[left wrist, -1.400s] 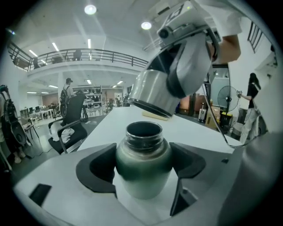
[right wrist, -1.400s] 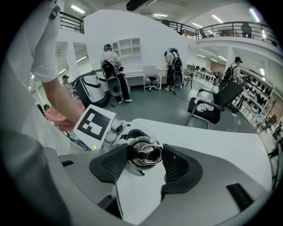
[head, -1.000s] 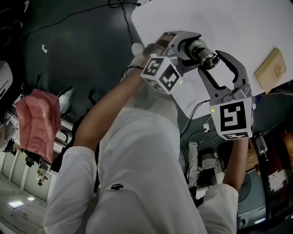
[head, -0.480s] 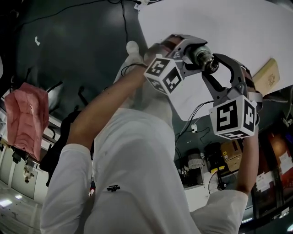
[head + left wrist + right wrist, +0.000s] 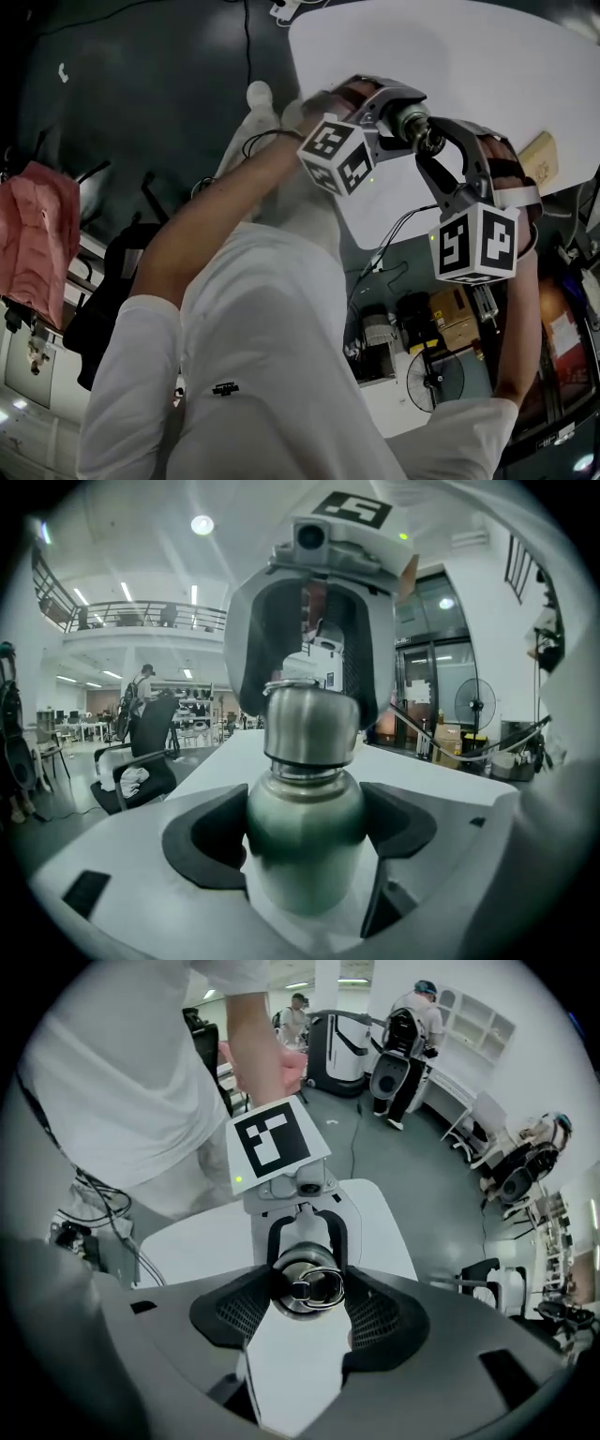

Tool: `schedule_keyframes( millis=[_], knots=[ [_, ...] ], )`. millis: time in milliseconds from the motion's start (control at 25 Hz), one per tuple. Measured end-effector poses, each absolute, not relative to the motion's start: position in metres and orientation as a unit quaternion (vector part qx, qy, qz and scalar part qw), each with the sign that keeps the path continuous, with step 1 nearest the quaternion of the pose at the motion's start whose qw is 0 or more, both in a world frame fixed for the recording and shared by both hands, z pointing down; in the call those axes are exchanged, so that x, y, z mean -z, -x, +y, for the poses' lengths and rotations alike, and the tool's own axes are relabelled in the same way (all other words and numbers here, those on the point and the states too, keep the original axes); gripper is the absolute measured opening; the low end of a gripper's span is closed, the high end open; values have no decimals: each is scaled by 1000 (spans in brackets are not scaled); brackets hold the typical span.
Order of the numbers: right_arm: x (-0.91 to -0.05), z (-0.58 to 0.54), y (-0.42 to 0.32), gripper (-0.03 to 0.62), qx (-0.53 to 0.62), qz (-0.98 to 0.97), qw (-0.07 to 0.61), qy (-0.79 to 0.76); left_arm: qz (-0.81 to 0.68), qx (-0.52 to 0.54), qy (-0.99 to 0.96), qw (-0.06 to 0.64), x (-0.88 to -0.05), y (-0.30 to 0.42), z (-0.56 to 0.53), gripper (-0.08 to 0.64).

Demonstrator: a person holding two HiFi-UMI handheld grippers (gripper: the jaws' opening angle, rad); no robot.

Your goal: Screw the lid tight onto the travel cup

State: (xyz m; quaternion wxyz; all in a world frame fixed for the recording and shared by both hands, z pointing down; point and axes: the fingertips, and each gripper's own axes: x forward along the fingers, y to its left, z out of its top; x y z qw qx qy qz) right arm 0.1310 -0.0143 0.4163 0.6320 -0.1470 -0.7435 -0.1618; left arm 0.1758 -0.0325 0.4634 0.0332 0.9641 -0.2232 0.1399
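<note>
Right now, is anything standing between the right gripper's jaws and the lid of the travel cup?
Nothing visible does. The right gripper has its jaws on the sides of the lid, which sits on the travel cup held by the left gripper.

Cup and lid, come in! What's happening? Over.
Left gripper clamped on cup. Right gripper closed on lid, lid sitting on cup's neck. Both held up off the table. Nothing in the way. Over.

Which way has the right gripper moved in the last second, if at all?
Yes, slightly: the right gripper has drawn closer to the tan block on the white table.
</note>
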Motion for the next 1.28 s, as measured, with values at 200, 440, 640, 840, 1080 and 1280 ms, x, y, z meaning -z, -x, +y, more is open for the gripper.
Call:
schedule_keyframes(
  millis=[200,440,640,840,1080,1280],
  knots=[
    [-421,-14,-134,241,204,-728,622,205,-223,-138,-965,32,-463,-177,-34,353],
    [-424,-11,-133,241,230,-709,617,253,-222,-137,-965,30,-462,-175,-33,353],
    [-425,-13,-130,241,187,-725,625,219,-222,-137,-965,31,-462,-175,-32,353],
    [-425,-16,-128,241,96,-757,626,164,-222,-136,-965,32,-462,-176,-32,353],
    [-425,-22,-127,241,22,-786,612,88,-221,-136,-965,32,-463,-176,-32,353],
    [-424,-26,-127,241,-50,-806,590,-4,-221,-136,-965,32,-463,-176,-32,353]
  ],
)
